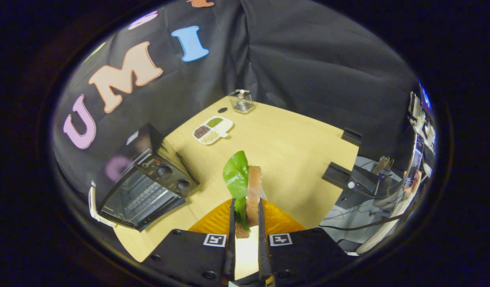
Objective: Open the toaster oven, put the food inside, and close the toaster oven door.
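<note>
The gripper (245, 217) is clamping a sandwich (252, 195), both fingers (231, 223) pressing its sides, and holding it upright above an orange plate (278, 221) at the near edge of the table (292, 147). A green lettuce leaf (236, 175) is sticking up from the sandwich. Further along the table's left edge, the toaster oven (143, 187) is sitting with its door closed. Beyond it, a divided dish (212, 130) is resting near the far corner, where a wire basket (241, 101) is standing.

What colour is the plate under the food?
Orange plate, seen in the gripper view, below the sandwich.
</note>
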Tool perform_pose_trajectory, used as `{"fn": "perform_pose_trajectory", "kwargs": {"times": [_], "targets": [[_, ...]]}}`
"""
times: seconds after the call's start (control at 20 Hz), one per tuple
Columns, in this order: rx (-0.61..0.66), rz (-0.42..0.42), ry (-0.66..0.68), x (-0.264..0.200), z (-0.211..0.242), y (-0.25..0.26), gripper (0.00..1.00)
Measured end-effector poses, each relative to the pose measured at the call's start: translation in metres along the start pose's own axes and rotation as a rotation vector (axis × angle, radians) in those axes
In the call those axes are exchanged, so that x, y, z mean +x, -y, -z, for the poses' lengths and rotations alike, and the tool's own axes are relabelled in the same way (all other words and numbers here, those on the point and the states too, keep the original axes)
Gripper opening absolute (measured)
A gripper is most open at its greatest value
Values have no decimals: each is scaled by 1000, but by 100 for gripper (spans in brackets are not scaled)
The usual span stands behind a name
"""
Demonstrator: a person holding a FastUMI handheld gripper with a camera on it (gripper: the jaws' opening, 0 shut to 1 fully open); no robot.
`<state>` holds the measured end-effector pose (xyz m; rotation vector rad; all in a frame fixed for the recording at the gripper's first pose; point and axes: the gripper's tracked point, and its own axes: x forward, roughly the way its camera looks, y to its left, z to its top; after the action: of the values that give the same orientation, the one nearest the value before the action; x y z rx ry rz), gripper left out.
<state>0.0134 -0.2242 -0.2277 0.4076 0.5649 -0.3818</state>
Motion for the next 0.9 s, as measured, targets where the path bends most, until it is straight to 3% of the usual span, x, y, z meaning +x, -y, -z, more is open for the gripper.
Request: {"fn": "perform_pose_trajectory", "kwargs": {"times": [0.3, 0.5, 0.7, 0.9], "targets": [[258, -303, 131, -20, 18, -74, 25], [453, -441, 110, -10, 59, -102, 24], [621, -576, 119, 4, 66, -131, 24], [669, -683, 96, 18, 77, -166, 24]]}}
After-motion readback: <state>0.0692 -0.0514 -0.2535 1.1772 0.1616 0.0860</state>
